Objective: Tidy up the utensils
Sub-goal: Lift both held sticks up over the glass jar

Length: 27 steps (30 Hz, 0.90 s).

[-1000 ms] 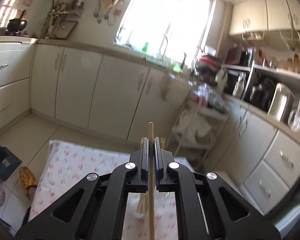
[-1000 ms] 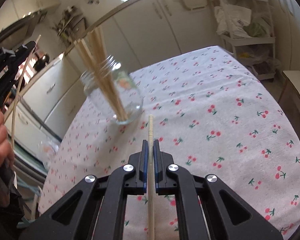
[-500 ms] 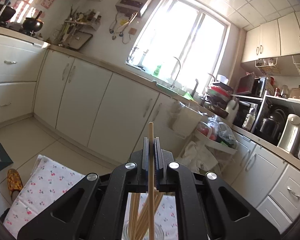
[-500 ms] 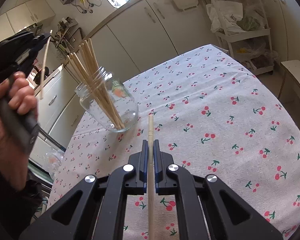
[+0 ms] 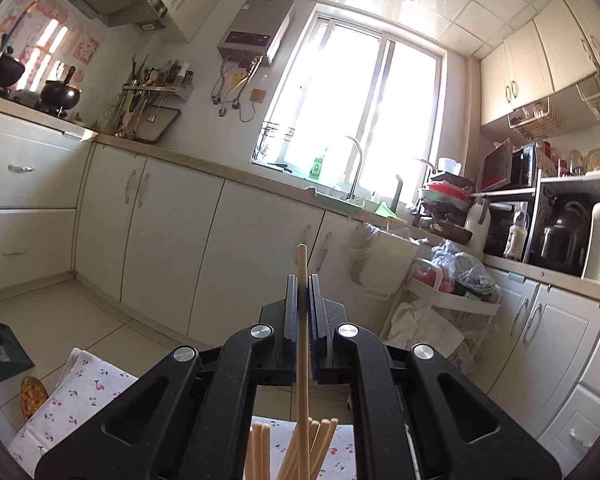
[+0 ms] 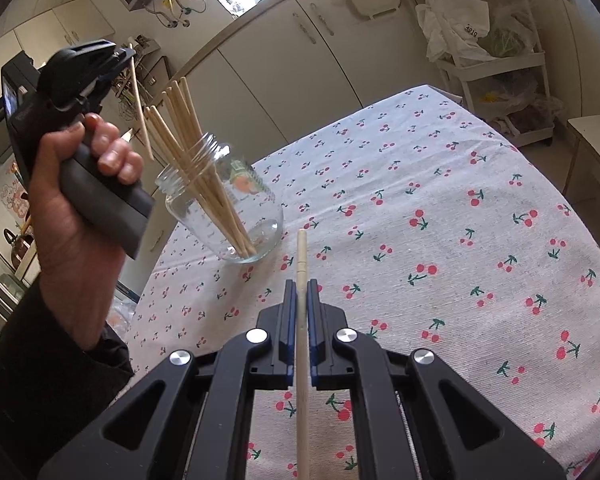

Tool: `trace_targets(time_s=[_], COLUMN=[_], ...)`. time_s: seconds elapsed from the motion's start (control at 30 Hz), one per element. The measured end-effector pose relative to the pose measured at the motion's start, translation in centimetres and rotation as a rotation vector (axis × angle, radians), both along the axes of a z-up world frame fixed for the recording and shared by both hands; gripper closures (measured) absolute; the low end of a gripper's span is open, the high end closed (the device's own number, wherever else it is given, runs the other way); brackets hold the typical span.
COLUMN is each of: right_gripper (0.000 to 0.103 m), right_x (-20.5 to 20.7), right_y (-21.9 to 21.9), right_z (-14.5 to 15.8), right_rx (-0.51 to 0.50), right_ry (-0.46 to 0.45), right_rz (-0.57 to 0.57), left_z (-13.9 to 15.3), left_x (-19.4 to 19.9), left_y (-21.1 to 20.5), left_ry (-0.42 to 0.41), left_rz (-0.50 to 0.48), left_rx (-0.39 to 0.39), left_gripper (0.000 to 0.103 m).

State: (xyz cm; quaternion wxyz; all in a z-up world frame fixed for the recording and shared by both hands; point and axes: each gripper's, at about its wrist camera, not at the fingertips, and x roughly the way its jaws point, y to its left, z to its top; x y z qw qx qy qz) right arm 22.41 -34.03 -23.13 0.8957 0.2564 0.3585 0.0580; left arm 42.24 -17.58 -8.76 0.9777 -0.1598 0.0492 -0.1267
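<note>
Chopstick (image 6: 140, 108) clenched in the left claw (image 6: 126, 53) has swung over the jar (image 6: 224, 208) at ten o'clock, ready for dropping; the right claw (image 6: 301, 284) grasps another chopstick (image 6: 302, 360).

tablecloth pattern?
White tablecloth with small red cherries on green stems; clearest in the right wrist view.

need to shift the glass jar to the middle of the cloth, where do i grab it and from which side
Grip the glass jar across its wide lower body, jaws level, coming in from its right over the bare tablecloth. The chopsticks fan out of the neck toward the left, where the left gripper hovers, so both the top and the left side look blocked.
</note>
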Motion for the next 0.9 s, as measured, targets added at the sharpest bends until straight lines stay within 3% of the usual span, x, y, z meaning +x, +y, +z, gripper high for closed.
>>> trace_targets(time_s=[0.23, 0.5, 0.9], right_gripper=[0.097, 0.097, 0.097], right_x=[0.0, 0.1, 0.0], right_y=[-0.3, -0.4, -0.7], right_z=[0.0, -0.1, -0.2], right_rx=[0.012, 0.021, 0.036], right_ry=[0.000, 0.003, 0.004], right_rz=[-0.004, -0.008, -0.011], left_z=[-1.4, -0.5, -1.7], left_x=[-0.7, -1.2, -1.4], left_y=[-0.7, -0.8, -1.3], left_ry=[-0.016, -0.054, -0.022], left_rz=[0.032, 0.050, 0.021], left_rx=[0.050, 0.059, 0.089], left_gripper=[0.098, 0.098, 0.098])
